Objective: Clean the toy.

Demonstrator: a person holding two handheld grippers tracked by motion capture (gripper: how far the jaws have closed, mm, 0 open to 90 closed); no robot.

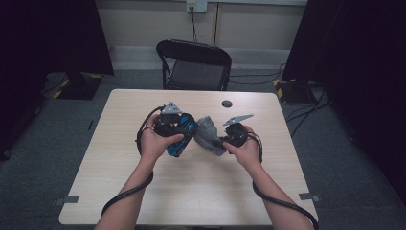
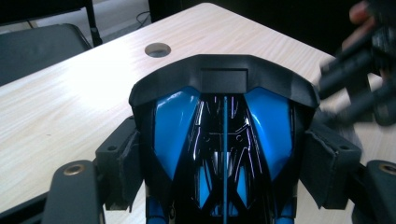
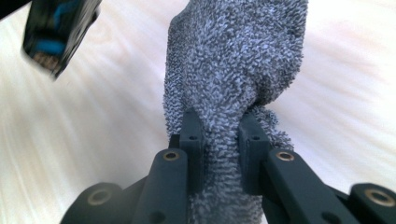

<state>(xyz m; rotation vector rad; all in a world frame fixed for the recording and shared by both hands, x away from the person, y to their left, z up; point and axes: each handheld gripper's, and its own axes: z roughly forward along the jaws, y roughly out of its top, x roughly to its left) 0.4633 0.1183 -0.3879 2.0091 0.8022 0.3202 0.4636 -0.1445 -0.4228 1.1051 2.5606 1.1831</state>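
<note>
A glossy blue and black toy car (image 1: 180, 143) is held a little above the middle of the wooden table (image 1: 191, 191). My left gripper (image 1: 178, 129) is shut on it. In the left gripper view the car (image 2: 224, 126) sits between both pads (image 2: 127, 163), which press on its sides. Just to the car's right hangs a grey terry cloth (image 1: 207, 135), bunched up. My right gripper (image 1: 224, 140) is shut on that cloth (image 3: 233, 60), whose pinched fold runs between the jaws of the right gripper (image 3: 223, 140). The car's end (image 3: 56, 28) shows blurred at upper left there.
A black folding chair (image 1: 196, 64) stands behind the table's far edge. A round dark cable hole (image 1: 227, 103) lies in the tabletop near the far side, the same hole (image 2: 158, 49) showing beyond the car. Dark curtains flank the room, and cables trail from both grippers.
</note>
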